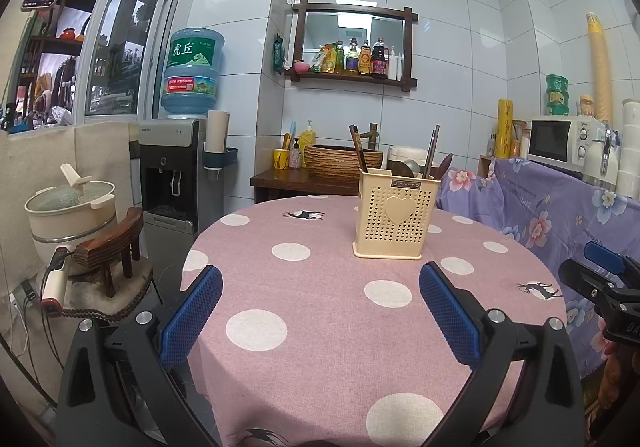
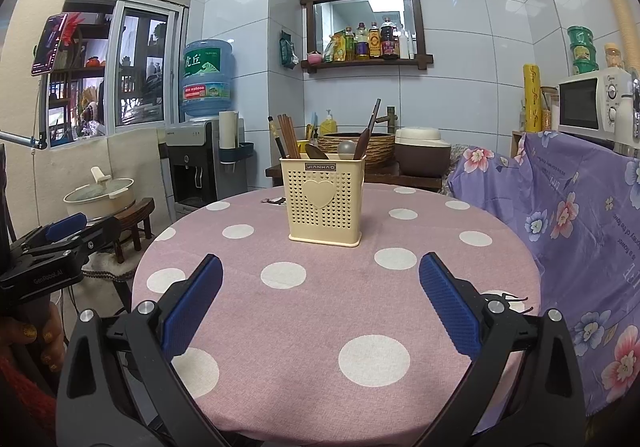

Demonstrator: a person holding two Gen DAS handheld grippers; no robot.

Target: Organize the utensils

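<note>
Cream utensil holder (image 1: 394, 217) standing upright near the far middle of the round desk (image 1: 320, 311), on the pink spotted cloth. Chopsticks (image 2: 289, 137), a metal spoon (image 2: 346, 147) and dark wooden spoons (image 2: 362, 143) poking out the top, handles up, likely so each is easy to grab. Nothing loose lying on the cloth, so probably all sorted already.

Left gripper (image 1: 320, 311) wide open over the near side of the desk, holding nothing. Right gripper (image 2: 320, 307) wide open too, nothing in it. Both well apart from the holder, maybe just waiting.

Left wrist view: right gripper seen from the side at the right edge. Right wrist view: left gripper at the left edge, plus a hand (image 2: 36, 343) on its handle. Chopsticks bunched at the left of the holder, clearer in the right wrist view.
</note>
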